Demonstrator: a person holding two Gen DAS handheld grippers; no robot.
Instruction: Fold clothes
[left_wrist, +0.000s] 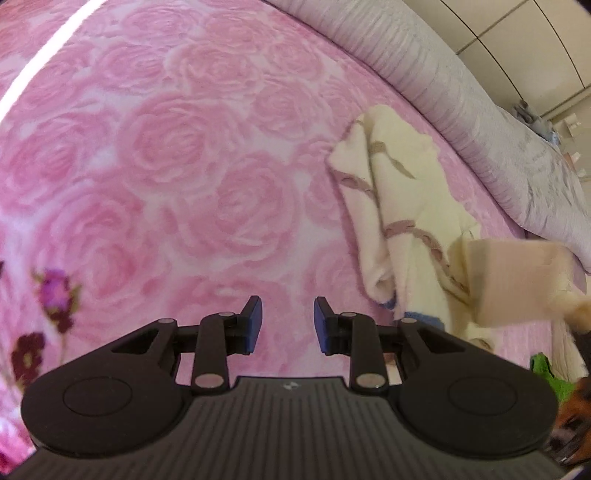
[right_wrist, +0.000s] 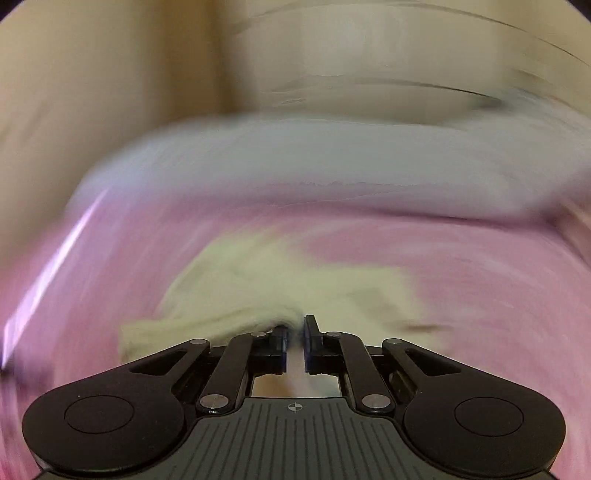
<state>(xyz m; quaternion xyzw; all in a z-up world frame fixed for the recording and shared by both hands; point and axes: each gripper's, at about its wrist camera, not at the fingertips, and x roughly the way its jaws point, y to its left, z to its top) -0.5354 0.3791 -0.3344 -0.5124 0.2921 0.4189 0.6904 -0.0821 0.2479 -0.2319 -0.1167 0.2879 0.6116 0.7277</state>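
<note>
A cream garment (left_wrist: 402, 206) with brown-pink trim lies crumpled on the pink rose-patterned bedspread (left_wrist: 207, 166), at the right of the left wrist view. My left gripper (left_wrist: 288, 314) hovers over bare bedspread to the left of it. Its jaws stand apart with nothing between them. A blurred beige shape (left_wrist: 517, 280) covers the garment's near end; I cannot tell what it is. The right wrist view is heavily blurred. There my right gripper (right_wrist: 295, 325) is shut on a bunched fold of the cream garment (right_wrist: 258, 280), which spreads ahead of it over the pink bedspread (right_wrist: 480, 266).
A grey-white quilt (left_wrist: 461, 110) runs along the bed's far edge, and it shows as a pale band (right_wrist: 314, 166) in the right wrist view. Something green (left_wrist: 546, 373) sits at the lower right. Dark purple flowers (left_wrist: 55, 295) mark the fabric at the left.
</note>
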